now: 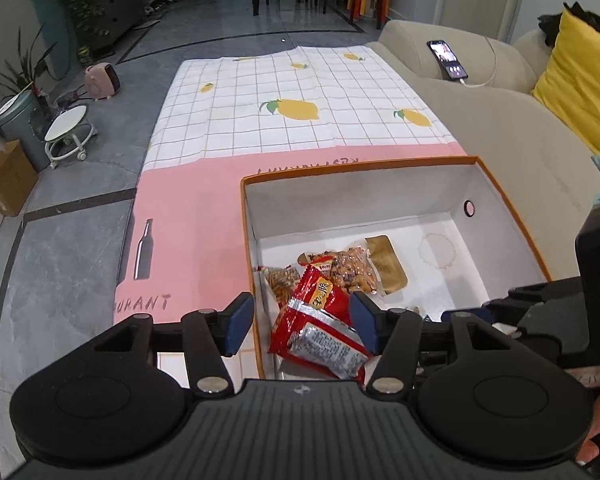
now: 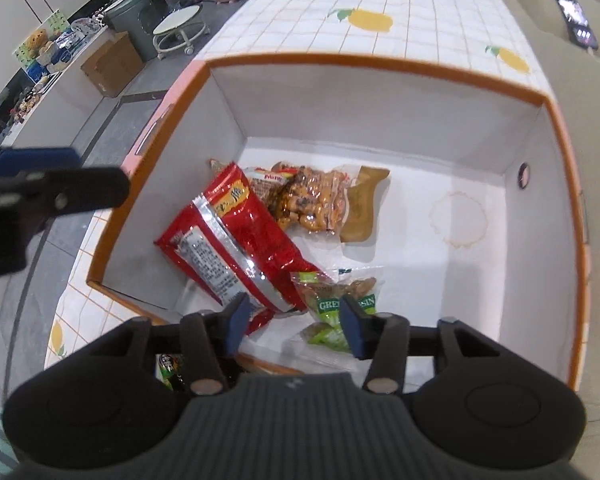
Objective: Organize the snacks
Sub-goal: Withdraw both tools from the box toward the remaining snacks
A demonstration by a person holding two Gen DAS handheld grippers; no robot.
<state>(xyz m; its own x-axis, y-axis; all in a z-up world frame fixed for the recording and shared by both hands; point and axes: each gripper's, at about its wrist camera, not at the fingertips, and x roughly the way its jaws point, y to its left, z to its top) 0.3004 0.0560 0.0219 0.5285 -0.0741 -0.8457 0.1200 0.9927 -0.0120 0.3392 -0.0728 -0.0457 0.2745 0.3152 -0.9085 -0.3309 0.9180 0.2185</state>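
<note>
Both grippers spread, empty: left gripper (image 1: 302, 326), right gripper (image 2: 294, 326) over orange-rimmed box (image 2: 364, 62). Risk: descending jaw snags red snack packet (image 2: 236, 240), crushing it.

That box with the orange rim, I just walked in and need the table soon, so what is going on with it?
A person is sorting snacks into the orange-rimmed box with a handheld tool in each hand. Both tools hover over it with jaws open and hold nothing. The left tool is above the red snack bag; the right tool is above the green raisin packets. A clear packet of nuts and a tan pouch also lie inside.
</note>
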